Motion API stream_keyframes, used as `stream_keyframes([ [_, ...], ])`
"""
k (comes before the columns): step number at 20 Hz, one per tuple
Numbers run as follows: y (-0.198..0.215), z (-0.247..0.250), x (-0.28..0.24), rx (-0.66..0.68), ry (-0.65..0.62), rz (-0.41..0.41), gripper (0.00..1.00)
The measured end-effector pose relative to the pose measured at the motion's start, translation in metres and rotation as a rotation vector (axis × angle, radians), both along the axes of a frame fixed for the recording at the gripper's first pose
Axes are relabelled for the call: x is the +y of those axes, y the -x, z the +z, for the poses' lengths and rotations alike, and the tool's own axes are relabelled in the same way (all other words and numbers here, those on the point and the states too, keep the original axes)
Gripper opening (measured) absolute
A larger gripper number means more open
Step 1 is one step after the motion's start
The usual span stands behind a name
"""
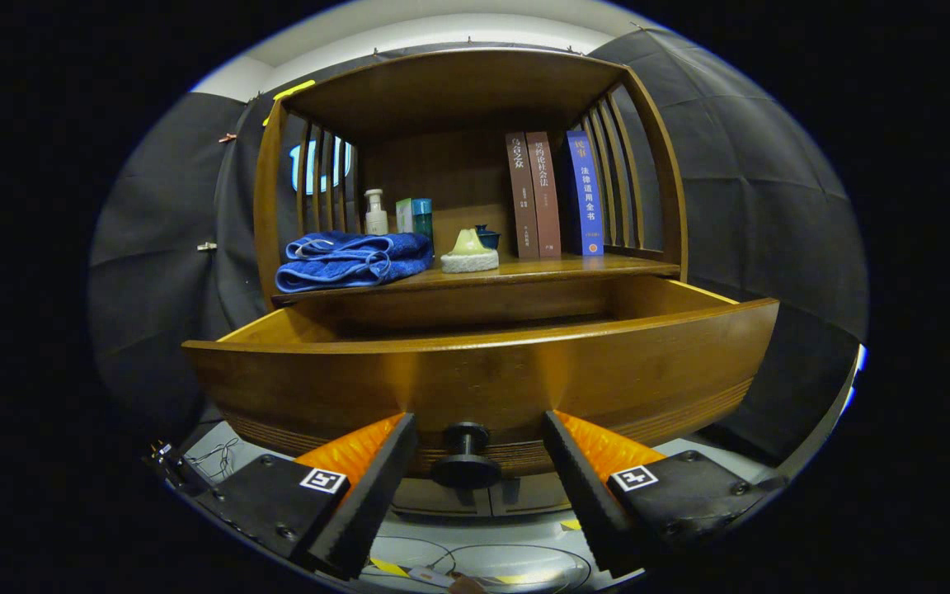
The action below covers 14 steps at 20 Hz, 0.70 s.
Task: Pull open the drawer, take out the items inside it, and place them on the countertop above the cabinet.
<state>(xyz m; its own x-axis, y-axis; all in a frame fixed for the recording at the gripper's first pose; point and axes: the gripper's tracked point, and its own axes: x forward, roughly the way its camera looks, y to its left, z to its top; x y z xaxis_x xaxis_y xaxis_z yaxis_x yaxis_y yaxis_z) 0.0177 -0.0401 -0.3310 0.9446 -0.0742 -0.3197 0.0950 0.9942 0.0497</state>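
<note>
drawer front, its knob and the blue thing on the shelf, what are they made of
Drawer front: looks like varnished wood, with visible grain and a warm sheen.
Knob: dark and smooth, metal or plastic, unclear; it sits between the open tool fingers.
Blue towel: soft folded terry cloth.

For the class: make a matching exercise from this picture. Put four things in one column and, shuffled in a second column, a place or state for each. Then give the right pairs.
Things
1. drawer
2. blue towel
3. knob
4. books

Places or states
A. standing upright at the right of the countertop
B. pulled out
C. between the fingers of the open claw, untouched
D. folded at the left of the countertop

Pairs: 1-B, 2-D, 3-C, 4-A
</note>
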Motion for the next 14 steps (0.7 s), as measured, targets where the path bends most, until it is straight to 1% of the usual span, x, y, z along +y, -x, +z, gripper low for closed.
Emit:
stream_keyframes([
  [4, -0.026, -0.006, -0.003, 0.023, 0.018, 0.003, 1.00],
  [14, -0.112, -0.020, -0.008, 0.046, 0.020, -0.013, 1.00],
])
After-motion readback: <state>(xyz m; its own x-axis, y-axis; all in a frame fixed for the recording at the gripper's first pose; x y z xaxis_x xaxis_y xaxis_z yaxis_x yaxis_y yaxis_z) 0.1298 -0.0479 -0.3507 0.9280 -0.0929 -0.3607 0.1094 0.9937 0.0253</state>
